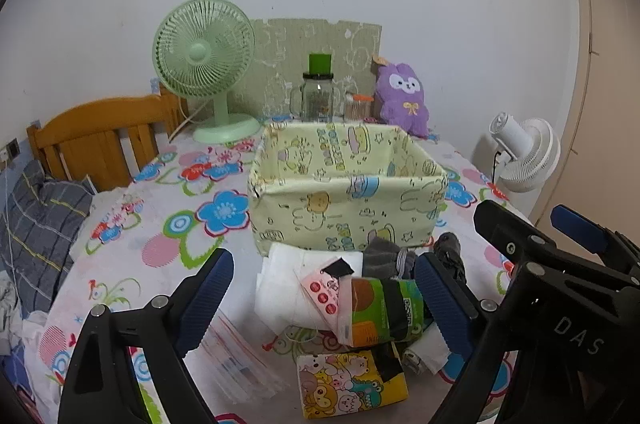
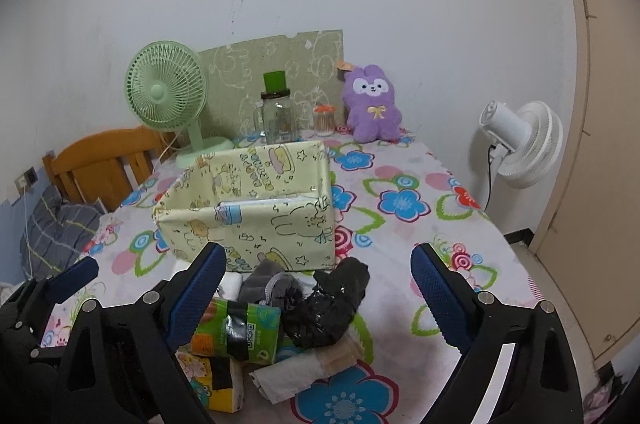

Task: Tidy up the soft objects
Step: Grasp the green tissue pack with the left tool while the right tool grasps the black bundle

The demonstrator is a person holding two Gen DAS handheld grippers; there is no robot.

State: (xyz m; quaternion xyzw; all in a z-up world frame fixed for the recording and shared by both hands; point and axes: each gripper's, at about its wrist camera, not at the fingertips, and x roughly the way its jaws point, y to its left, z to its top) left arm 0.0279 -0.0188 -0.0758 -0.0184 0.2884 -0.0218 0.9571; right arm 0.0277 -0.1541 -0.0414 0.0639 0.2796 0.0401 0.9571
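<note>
Tissue pack (image 1: 352,390) on floral tablecloth (image 2: 404,203).

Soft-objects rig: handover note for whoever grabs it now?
Left gripper: open, holding nothing, over the near pile.
Right gripper: open, holding nothing, over the same pile.
Fabric bin: upright behind the pile. Something pale shows past its near rim in the right wrist view; contents otherwise unclear.
Pile in front of the bin: green tissue pack, cartoon tissue pack, white folded cloth, gray sock, black crumpled bag.
Done: nothing clearly binned.
Left: move the pile items into the bin.
</note>
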